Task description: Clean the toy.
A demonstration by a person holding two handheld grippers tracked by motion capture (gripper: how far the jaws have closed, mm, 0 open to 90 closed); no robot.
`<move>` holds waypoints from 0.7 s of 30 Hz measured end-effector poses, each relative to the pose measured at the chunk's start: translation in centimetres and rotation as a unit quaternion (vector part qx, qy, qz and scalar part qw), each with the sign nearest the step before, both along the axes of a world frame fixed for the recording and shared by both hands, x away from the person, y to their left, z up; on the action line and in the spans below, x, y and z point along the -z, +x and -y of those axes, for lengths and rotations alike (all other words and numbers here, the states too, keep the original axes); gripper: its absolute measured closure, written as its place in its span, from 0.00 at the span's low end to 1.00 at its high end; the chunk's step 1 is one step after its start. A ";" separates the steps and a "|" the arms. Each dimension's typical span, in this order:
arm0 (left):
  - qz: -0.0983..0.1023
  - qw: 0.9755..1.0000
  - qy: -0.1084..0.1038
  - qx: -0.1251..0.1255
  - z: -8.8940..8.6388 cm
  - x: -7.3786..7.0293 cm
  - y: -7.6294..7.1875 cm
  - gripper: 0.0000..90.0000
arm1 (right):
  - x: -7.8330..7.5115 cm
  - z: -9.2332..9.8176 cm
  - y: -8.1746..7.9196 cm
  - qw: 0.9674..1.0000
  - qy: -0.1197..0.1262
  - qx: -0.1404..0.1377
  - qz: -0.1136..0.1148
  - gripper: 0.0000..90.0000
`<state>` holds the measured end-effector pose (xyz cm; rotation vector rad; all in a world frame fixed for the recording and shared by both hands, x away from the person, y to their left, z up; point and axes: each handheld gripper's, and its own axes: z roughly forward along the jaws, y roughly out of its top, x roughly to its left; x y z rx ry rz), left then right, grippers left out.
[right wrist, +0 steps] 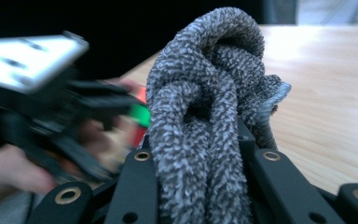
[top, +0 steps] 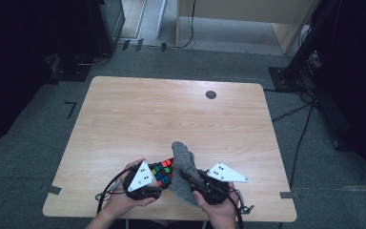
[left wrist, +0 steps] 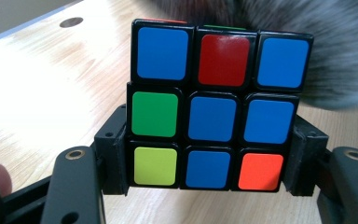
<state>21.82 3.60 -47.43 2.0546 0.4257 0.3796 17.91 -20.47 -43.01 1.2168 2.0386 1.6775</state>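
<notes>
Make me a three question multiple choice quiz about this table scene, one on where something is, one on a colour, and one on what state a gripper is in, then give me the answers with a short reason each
1. Where is the grey cloth?
A. At the table's far edge
B. Near the front edge, between the two grippers
C. On the floor

2. In the left gripper view, what colour is the centre square of the puzzle cube face toward the camera?
A. Blue
B. White
C. Yellow

3. What is the left gripper doing?
A. Standing open over bare wood
B. Shut on the cloth
C. Shut on the cube

Answers: 1 B, the high view shows it bunched beside the cube, in front of the person's hands. 2 A, the middle square is blue. 3 C, the jaws press the cube's two sides.
</notes>
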 end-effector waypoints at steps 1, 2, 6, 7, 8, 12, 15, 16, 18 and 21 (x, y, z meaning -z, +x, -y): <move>0.003 1.000 -0.004 0.006 0.1 0.0 -0.2 0.38 | -0.1 -0.3 0.0 1.000 0.009 -0.010 -0.011 0.81; 0.009 1.000 -0.009 0.012 0.1 -0.1 -0.4 0.38 | -0.1 -0.5 0.0 0.999 0.026 -0.019 -0.023 0.81; 0.031 0.999 -0.012 0.021 0.2 -0.5 -0.9 0.38 | 0.8 0.2 0.4 0.998 0.058 -0.006 -0.037 0.81; 0.032 0.999 -0.010 0.021 0.2 -0.5 -1.0 0.38 | 0.9 0.5 0.5 0.998 0.054 0.002 -0.040 0.81; 0.032 0.999 -0.009 0.020 0.2 -0.4 -1.0 0.38 | 1.0 0.7 0.7 0.998 0.040 0.012 -0.037 0.81; 0.027 1.000 -0.007 0.011 0.5 -0.2 -0.9 0.38 | 1.2 1.0 0.7 0.999 -0.010 0.042 -0.031 0.80; 0.018 1.000 -0.009 0.002 0.7 0.0 -0.8 0.38 | 0.7 0.8 0.2 0.998 -0.017 0.048 -0.024 0.79; 0.016 1.000 -0.008 0.000 0.8 0.1 -0.8 0.38 | 0.3 0.6 -0.1 0.999 -0.014 0.042 -0.019 0.79; 0.020 1.000 -0.006 0.000 0.9 0.3 -0.9 0.38 | -0.5 0.1 -0.6 1.000 -0.005 0.022 -0.003 0.79; 0.025 1.000 -0.003 -0.009 1.2 0.5 -1.0 0.38 | -1.2 -0.5 -0.8 1.000 -0.003 0.012 0.000 0.79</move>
